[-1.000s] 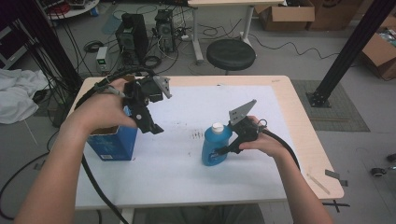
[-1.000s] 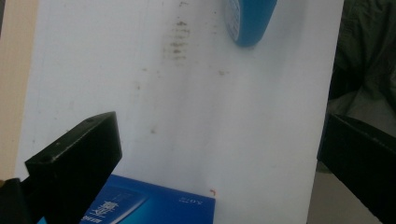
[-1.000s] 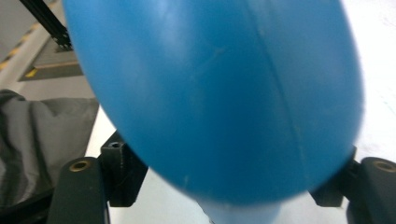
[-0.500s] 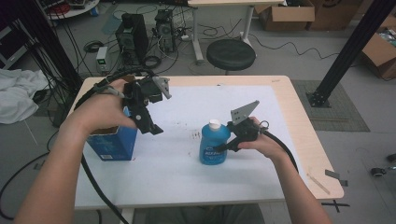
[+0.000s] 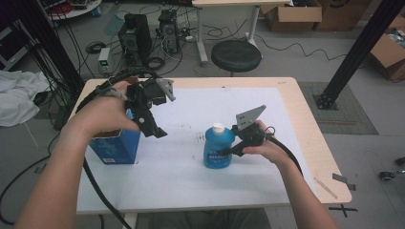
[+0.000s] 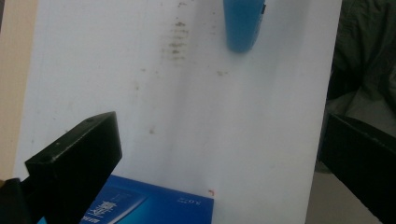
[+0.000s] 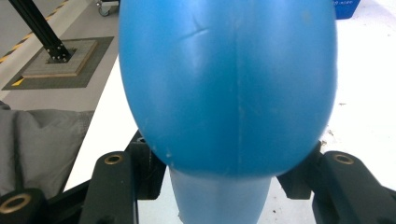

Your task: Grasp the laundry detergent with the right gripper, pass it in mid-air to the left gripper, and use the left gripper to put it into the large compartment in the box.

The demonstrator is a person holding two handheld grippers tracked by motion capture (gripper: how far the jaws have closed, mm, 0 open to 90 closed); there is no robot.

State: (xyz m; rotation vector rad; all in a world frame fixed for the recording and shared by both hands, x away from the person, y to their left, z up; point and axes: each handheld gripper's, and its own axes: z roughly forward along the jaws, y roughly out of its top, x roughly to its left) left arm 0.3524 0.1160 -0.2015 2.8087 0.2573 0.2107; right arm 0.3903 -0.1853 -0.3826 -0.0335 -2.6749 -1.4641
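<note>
The bottle (image 5: 218, 148) stands upright on the white sheet (image 5: 191, 171) of the worktop (image 5: 305, 129), with the right tongs (image 5: 228, 151) clamped on its side. Well to the bottle's left stands a blue box (image 5: 117, 147); above that box hover the left tongs (image 5: 152, 128), jaws wide apart and gripping nothing

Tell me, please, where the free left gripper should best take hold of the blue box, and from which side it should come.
Probably from above, across the narrow width near the top edge. The blue box stands upright on the white table, directly under the open left gripper, so its top is nearest. Its broad front face looks too wide for the jaws, while the narrow side likely fits between them.
</note>
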